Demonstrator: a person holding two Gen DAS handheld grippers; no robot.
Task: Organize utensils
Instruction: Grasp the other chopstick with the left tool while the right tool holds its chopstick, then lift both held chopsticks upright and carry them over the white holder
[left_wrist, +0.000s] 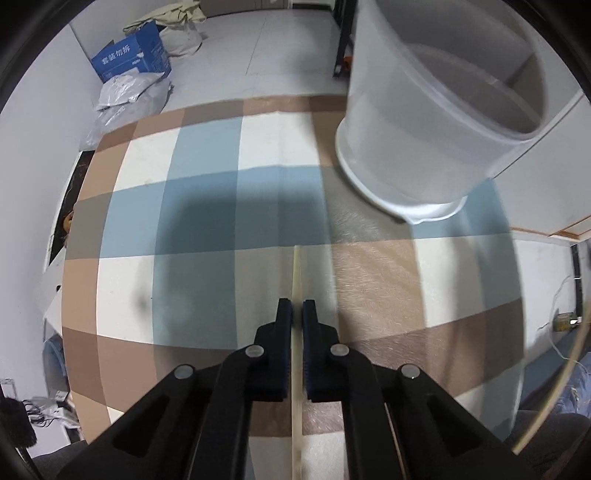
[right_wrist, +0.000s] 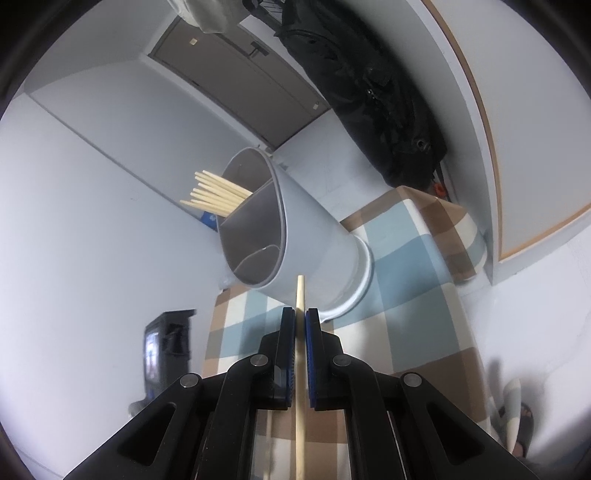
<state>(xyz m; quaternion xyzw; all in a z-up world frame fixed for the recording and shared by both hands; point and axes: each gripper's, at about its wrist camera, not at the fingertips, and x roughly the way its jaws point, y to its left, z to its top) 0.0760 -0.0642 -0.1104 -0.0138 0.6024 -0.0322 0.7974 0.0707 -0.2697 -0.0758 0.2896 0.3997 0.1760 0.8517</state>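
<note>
Chopsticks were the job here, one clamped in each gripper. Right gripper (right_wrist: 300, 314): jaws nearly closed, pinching a pale chopstick (right_wrist: 300, 291) that ran back between the fingers and poked a short way past the tips. Left gripper (left_wrist: 297, 308): same narrow pinch on a second chopstick (left_wrist: 297, 273), its front end reaching out over the checked tablecloth (left_wrist: 207, 177).

Just beyond the right stick's tip stood the grey divided holder (right_wrist: 295, 229), resting on the cloth. One compartment held a bundle of chopsticks (right_wrist: 218, 194) fanned out past the rim; the nearer compartment looked empty.

Risks, as judged:
- The right stick's tip overlapped the holder's outer wall in view, below the rim. Pushed straight on, it would likely strike the wall and tip or shove the holder.
- Each stick was held by thin pads only; a knock on the rim or divider could swivel it in the grip.
- The fanned bundle could snag an incoming stick.

Room: in the left wrist view, broad open cloth lay ahead, with the holder (left_wrist: 424, 122) up to the right. The table edge fell away close behind the holder, and a blue carton (left_wrist: 133, 59) sat on the floor beyond. A dark bag (right_wrist: 369, 85) hung well behind.
</note>
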